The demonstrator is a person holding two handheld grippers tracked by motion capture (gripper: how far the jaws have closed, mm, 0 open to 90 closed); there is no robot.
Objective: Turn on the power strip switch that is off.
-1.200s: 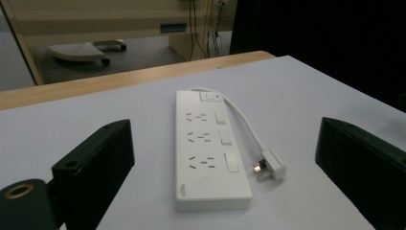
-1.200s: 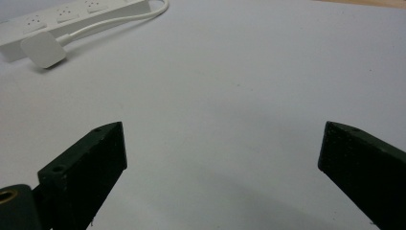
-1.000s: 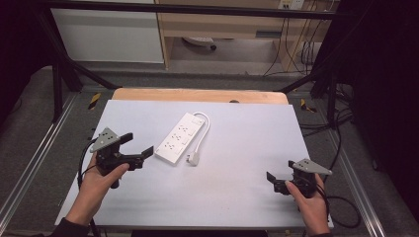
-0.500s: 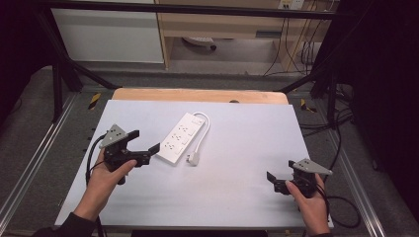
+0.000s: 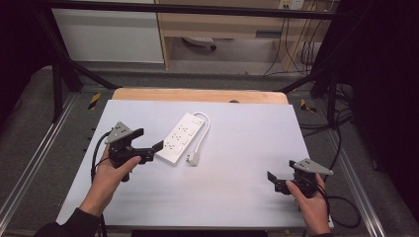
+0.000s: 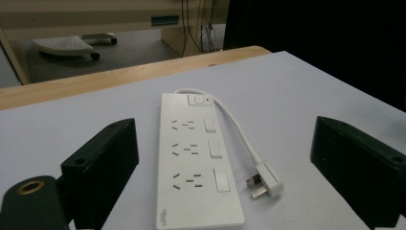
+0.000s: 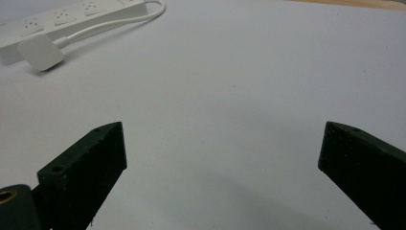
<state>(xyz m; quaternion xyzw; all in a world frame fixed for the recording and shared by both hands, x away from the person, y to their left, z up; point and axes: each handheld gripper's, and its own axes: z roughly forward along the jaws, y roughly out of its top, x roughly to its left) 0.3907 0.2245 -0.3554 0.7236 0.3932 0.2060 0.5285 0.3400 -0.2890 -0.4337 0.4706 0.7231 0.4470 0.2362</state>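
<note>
White table (image 5: 237, 197), wooden far edge, power strip (image 5: 180, 138), both grippers' jaws spread.

No legible text or labels

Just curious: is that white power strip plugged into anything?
Unplugged: the power strip has its plug lying loose on the table, prongs bare.

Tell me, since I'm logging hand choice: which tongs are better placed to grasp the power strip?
Left. The left tongs are open beside the power strip; the right tongs sit far off.
</note>
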